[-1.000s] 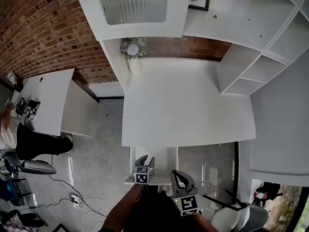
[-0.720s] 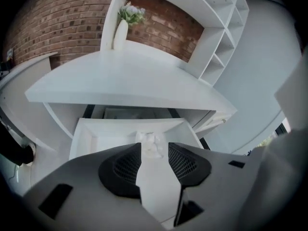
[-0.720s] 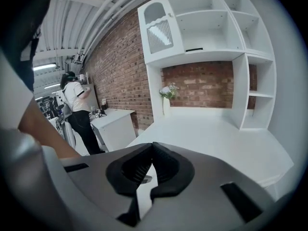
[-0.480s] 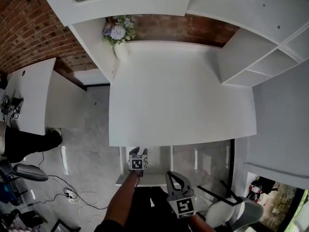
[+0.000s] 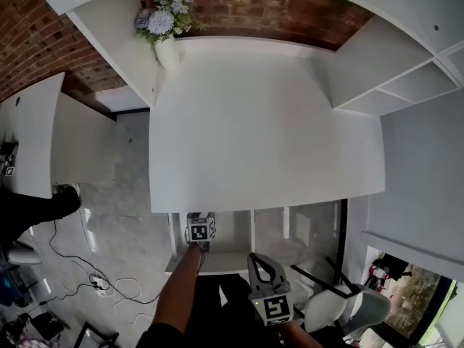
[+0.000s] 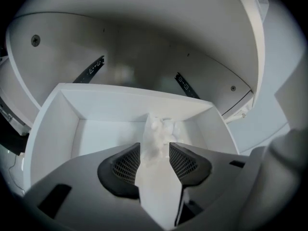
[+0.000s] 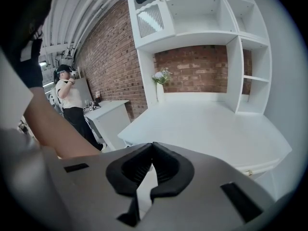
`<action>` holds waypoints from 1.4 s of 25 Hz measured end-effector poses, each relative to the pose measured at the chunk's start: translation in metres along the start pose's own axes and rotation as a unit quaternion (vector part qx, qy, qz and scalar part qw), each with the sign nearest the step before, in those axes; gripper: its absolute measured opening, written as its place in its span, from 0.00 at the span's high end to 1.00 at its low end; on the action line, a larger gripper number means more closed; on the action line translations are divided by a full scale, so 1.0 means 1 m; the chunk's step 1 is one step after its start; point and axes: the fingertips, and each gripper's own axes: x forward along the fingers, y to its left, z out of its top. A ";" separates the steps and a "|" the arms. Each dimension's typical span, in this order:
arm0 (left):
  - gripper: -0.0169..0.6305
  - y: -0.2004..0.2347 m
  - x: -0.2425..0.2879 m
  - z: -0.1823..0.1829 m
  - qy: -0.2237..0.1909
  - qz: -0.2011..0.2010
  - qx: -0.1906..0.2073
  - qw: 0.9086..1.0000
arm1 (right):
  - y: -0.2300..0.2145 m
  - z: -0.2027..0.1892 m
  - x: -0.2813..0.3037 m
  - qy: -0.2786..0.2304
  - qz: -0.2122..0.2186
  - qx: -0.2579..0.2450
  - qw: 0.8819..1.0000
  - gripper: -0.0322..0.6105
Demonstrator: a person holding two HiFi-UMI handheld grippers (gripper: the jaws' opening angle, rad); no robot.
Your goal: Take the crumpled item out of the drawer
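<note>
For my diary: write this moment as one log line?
left gripper: jaws just opened wider, crumpled item between them, ungripped | drawer: open | right gripper: shut, empty

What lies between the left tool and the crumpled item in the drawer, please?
Nothing: in the left gripper view the left tool, jaws just opened wide, flanks the crumpled item directly in the white drawer.

Our left gripper [image 6: 154, 150], pale grey moulded shell with dark rectangular slots, black ribbed pads [image 6: 126, 165], our right gripper [image 7: 153, 150] of the same make, each bearing a white marker cube [image 5: 200, 230] with black squares, we wear dark clothing [image 5: 225, 307]
</note>
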 end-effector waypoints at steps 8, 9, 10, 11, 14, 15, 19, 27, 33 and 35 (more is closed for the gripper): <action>0.76 -0.002 0.018 -0.019 0.051 -0.005 -0.003 0.999 | -0.004 -0.005 -0.006 0.006 -0.010 0.002 1.000 0.93; 0.77 -0.002 0.018 -0.021 0.053 -0.008 -0.003 0.999 | -0.005 -0.006 -0.007 0.006 -0.012 0.004 1.000 0.93; 0.79 -0.003 0.019 -0.024 0.056 -0.011 -0.003 0.998 | -0.006 -0.006 -0.007 0.005 -0.013 0.005 1.000 0.93; 0.80 -0.004 0.019 -0.028 0.062 -0.012 -0.001 0.998 | -0.007 -0.006 -0.008 0.005 -0.015 0.006 1.000 0.93; 0.86 -0.003 0.011 -0.038 0.083 0.002 -0.003 0.997 | -0.010 -0.010 -0.011 0.006 -0.019 0.014 1.000 0.93; 0.86 -0.003 0.004 -0.037 0.083 0.006 -0.006 0.997 | -0.011 -0.011 -0.012 0.007 -0.021 0.017 1.000 0.93; 0.87 -0.012 -0.040 -0.025 0.062 0.010 -0.012 0.998 | -0.017 -0.014 -0.024 0.006 -0.024 0.017 1.000 0.93; 0.87 -0.025 -0.220 -0.009 -0.080 0.030 -0.004 0.996 | 0.009 0.014 -0.092 -0.055 0.003 -0.010 0.998 0.93; 0.87 -0.059 -0.405 0.012 -0.275 0.068 -0.001 0.959 | 0.037 0.047 -0.152 -0.114 0.024 -0.040 0.992 0.93; 0.87 -0.074 -0.447 0.005 -0.300 0.078 0.010 0.951 | 0.050 0.057 -0.168 -0.129 0.029 -0.045 0.990 0.93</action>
